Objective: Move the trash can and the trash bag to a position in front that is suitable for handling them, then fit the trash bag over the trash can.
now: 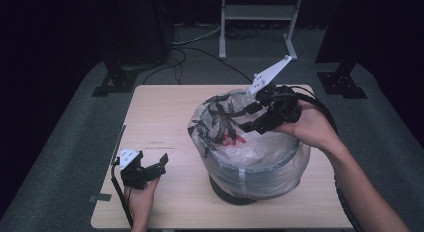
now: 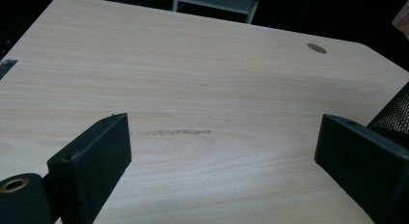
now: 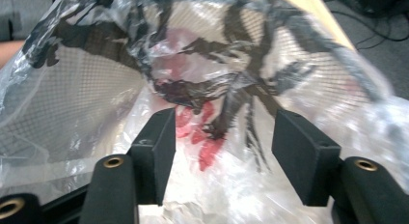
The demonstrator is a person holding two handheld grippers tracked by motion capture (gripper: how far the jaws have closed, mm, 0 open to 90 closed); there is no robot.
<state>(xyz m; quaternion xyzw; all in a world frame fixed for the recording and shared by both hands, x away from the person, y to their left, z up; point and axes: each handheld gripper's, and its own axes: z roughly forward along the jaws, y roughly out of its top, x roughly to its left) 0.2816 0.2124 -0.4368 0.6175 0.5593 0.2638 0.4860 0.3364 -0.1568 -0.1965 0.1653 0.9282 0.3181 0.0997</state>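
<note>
A round black mesh bin (image 1: 250,184) stands on the right half of the pale wooden table (image 1: 160,107). It is lined with a clear plastic bag (image 1: 220,124) printed in black and red, whose crumpled edge rises above the rim on the left. My right gripper (image 1: 248,118) hovers over the bin's far right rim and points left at the bag. In the right gripper view its jaws stand apart (image 3: 222,137) just short of the printed bag (image 3: 207,55), gripping nothing. My left gripper (image 1: 159,164) rests low near the table's front left, open over bare wood (image 2: 222,142).
The bin's mesh (image 2: 393,113) shows at the right edge of the left gripper view. A round cable hole (image 2: 317,48) lies in the far tabletop. Beyond the table stand a metal frame (image 1: 257,12), floor cables (image 1: 190,47) and two black stand bases (image 1: 115,82) (image 1: 342,82).
</note>
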